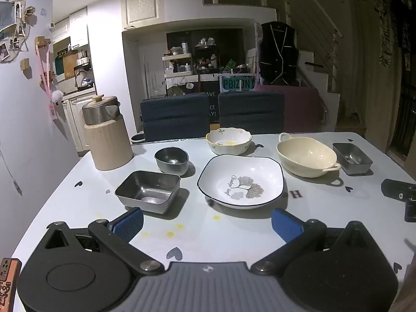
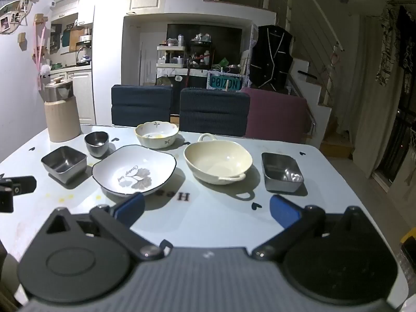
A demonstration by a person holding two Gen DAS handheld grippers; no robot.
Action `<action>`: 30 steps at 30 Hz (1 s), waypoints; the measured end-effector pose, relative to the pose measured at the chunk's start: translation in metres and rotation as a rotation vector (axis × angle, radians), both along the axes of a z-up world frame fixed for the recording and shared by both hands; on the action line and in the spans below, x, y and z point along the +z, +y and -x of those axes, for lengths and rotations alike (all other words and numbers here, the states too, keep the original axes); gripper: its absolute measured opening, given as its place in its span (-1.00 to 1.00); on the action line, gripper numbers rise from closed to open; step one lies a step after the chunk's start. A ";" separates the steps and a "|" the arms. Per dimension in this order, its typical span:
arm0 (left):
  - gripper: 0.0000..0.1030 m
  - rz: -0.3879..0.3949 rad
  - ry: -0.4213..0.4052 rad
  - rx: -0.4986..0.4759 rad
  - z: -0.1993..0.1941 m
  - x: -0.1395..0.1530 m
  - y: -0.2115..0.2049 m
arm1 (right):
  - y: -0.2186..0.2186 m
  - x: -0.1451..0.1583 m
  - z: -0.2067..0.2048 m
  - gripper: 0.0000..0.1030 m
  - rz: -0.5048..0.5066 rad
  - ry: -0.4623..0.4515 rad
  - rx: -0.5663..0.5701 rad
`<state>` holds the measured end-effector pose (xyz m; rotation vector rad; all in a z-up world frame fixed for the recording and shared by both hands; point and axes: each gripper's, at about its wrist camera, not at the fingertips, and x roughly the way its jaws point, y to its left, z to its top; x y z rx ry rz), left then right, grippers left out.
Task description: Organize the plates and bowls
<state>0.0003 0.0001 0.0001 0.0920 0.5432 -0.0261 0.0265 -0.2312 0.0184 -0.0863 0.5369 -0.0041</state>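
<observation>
On the pale table (image 1: 78,208) lie a white leaf-print plate (image 1: 240,180) (image 2: 134,170), a cream two-handled bowl (image 1: 306,160) (image 2: 218,165), a flowered bowl (image 1: 228,140) (image 2: 156,134), a round steel bowl (image 1: 171,160) (image 2: 96,143), a square steel tray (image 1: 148,191) (image 2: 64,163) and a second steel tray (image 1: 352,158) (image 2: 282,171). My left gripper (image 1: 207,225) is open and empty, near the table's front, before the plate and square tray. My right gripper (image 2: 206,209) is open and empty, before the plate and cream bowl.
A beige canister with a steel lid (image 1: 105,135) (image 2: 61,109) stands at the table's far left. Two dark blue chairs (image 1: 176,118) (image 2: 213,111) and a maroon chair (image 2: 275,114) line the far edge. The right gripper's body (image 1: 400,195) shows at the left view's right edge.
</observation>
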 end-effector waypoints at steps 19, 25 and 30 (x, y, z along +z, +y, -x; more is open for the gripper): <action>1.00 0.004 0.001 -0.001 0.000 0.000 0.000 | 0.000 0.000 -0.001 1.00 0.003 0.002 0.001; 1.00 0.004 0.003 -0.002 0.001 0.000 -0.001 | 0.000 -0.001 -0.001 1.00 0.003 0.003 0.000; 1.00 0.007 0.005 -0.002 0.000 0.000 0.000 | 0.000 -0.004 0.001 1.00 0.003 0.003 0.000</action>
